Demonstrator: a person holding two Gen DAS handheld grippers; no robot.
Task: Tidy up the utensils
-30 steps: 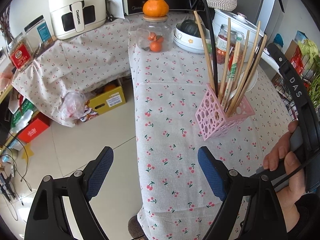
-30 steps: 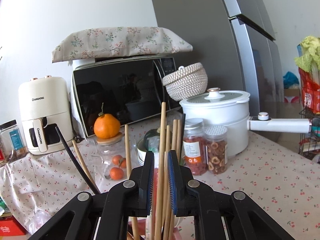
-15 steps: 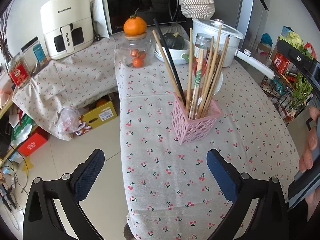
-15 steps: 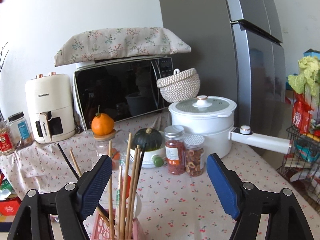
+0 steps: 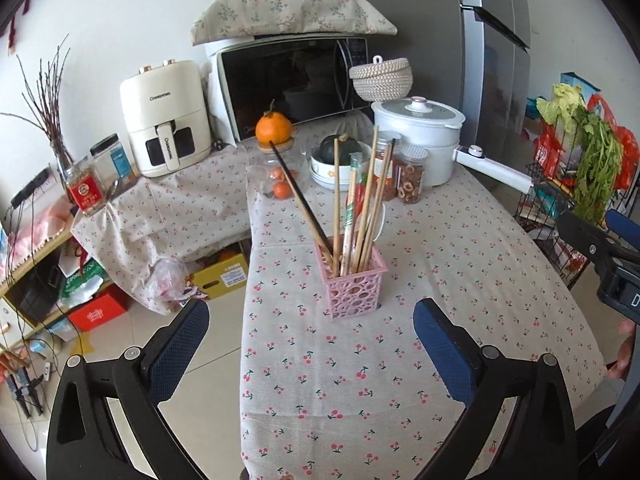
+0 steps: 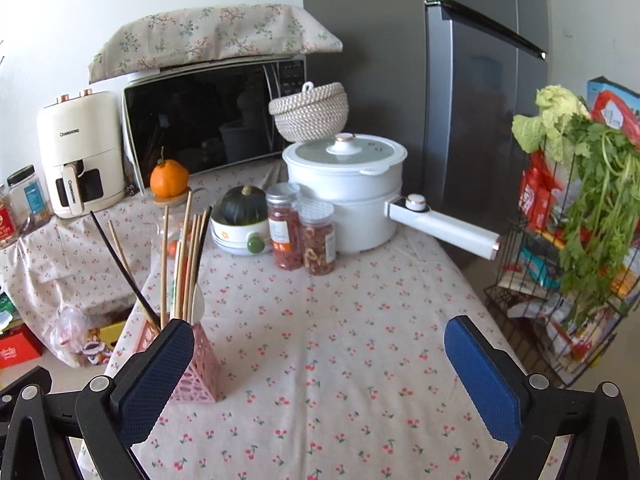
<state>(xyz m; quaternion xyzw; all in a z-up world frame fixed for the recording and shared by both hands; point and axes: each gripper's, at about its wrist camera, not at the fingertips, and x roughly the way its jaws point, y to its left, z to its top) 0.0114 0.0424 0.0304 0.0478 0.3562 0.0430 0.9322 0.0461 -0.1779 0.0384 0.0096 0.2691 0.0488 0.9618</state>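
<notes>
A pink openwork holder [image 5: 352, 292] stands on the cherry-print tablecloth [image 5: 440, 240] with several wooden chopsticks [image 5: 362, 208] and one black one upright in it. My left gripper [image 5: 311, 320] hangs open just short of the holder, nothing between its fingers. In the right wrist view the holder [image 6: 202, 368] and chopsticks [image 6: 188, 260] sit at the lower left, partly behind the left finger. The right gripper [image 6: 320, 332] has its jaws opening wide over bare cloth, with nothing between them. Part of the right gripper [image 5: 600, 248] shows at the left view's right edge.
At the table's back stand a white pot with a long handle [image 6: 344, 192], two spice jars [image 6: 300, 236], a bowl with a dark squash [image 6: 240, 232] and a glass jar topped by an orange [image 5: 274, 128]. A wire rack of greens [image 6: 580, 240] stands right; floor and boxes [image 5: 224, 276] lie left.
The right gripper let go of the chopsticks it was shut on and opened wide. Both grippers drew back and rose from the holder; the left one opened a little more.
</notes>
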